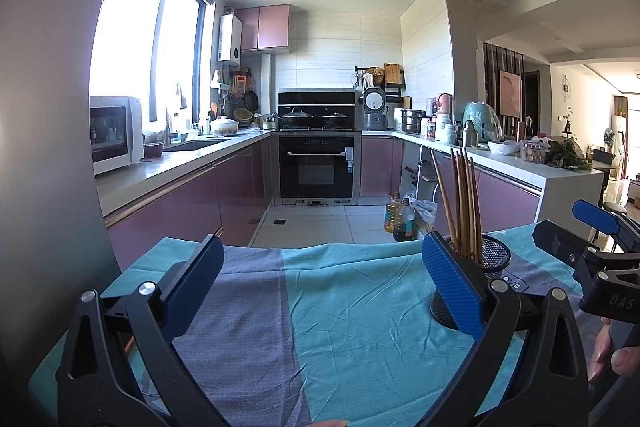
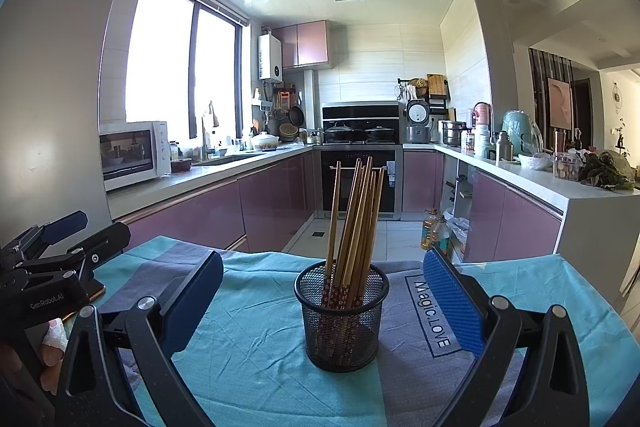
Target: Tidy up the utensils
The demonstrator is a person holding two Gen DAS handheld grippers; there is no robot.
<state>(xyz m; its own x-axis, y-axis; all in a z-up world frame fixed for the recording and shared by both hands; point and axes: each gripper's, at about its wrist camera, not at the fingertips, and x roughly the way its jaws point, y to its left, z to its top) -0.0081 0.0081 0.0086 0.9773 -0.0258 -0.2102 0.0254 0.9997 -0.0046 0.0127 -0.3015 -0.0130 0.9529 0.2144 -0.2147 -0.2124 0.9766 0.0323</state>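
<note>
Right gripper (image 2: 320, 303) is spread wide, empty; the mesh cup (image 2: 341, 323) of chopsticks (image 2: 352, 219) stands dead ahead between its fingers — sticks near upright; left gripper (image 1: 320, 291), also agape, has the cup beside its right finger.

Cloth (image 2: 256, 331) bare btwn both wide-open tools; only mesh holder (image 2: 341, 323) w/ chopsticks (image 2: 354, 219) blocks centre.

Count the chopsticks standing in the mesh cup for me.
About 8, though some may hide behind others. All chopsticks stand bundled in the black mesh cup on the teal cloth, one leaning left apart from the rest. None lies on the cloth.
</note>
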